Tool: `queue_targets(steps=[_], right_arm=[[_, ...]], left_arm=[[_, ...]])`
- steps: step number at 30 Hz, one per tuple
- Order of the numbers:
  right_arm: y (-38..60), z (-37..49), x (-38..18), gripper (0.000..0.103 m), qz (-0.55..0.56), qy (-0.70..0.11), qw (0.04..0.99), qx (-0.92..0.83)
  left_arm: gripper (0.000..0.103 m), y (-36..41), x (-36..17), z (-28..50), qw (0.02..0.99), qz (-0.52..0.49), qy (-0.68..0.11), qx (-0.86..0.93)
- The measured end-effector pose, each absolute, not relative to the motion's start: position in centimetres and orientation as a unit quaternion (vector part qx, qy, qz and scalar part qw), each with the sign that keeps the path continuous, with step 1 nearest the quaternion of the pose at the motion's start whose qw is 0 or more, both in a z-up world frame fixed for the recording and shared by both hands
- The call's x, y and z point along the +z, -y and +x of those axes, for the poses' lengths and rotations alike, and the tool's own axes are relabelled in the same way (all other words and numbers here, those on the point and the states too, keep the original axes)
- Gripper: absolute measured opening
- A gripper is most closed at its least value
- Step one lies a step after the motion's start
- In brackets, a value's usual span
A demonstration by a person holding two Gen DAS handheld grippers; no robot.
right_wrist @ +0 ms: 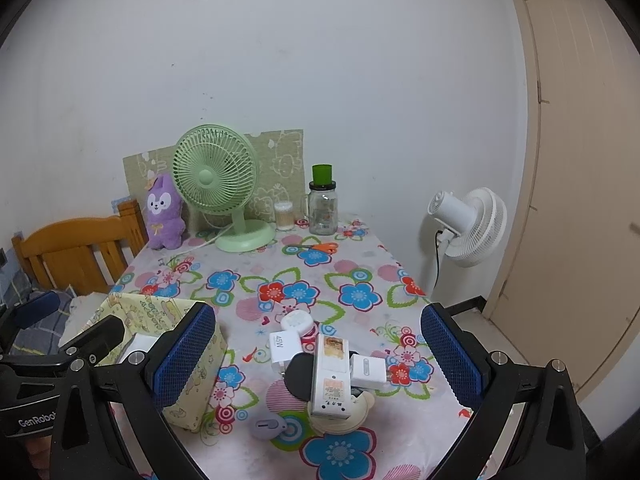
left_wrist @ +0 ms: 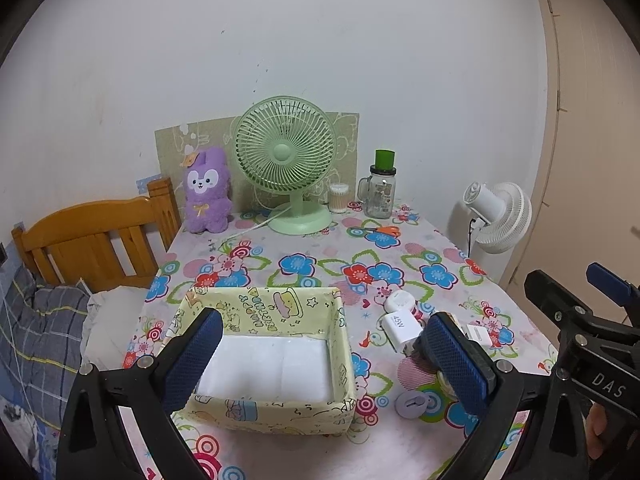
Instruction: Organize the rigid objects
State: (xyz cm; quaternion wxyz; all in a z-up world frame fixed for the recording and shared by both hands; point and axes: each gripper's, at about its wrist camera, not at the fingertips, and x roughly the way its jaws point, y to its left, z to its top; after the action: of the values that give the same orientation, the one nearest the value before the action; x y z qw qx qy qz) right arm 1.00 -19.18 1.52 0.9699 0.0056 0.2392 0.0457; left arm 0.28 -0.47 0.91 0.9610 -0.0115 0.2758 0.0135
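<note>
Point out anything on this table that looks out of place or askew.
A heap beside the empty fabric box: the white remote lies tilted across a black disc and a cream disc, with chargers crowded against it. Orange scissors lie loose farther back.

A: What was the table (right_wrist: 360, 256) covered with?
B: A floral cloth, on which a yellow box (left_wrist: 280, 408), a green fan (left_wrist: 298, 222), a jar (right_wrist: 323, 212), scissors (right_wrist: 316, 247) and a 45W charger (right_wrist: 285, 350) were set.
</note>
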Motion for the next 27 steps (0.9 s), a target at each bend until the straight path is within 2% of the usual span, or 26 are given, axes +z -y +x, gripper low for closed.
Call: queue_targets(steps=[27], right_arm=[[19.4,1.3,1.18,0.103,0.023,-0.245,0.968,0.044]], left_arm=[[0.103,0.5,0.17,0.36,0.962,-0.024,-0.273,0.008]])
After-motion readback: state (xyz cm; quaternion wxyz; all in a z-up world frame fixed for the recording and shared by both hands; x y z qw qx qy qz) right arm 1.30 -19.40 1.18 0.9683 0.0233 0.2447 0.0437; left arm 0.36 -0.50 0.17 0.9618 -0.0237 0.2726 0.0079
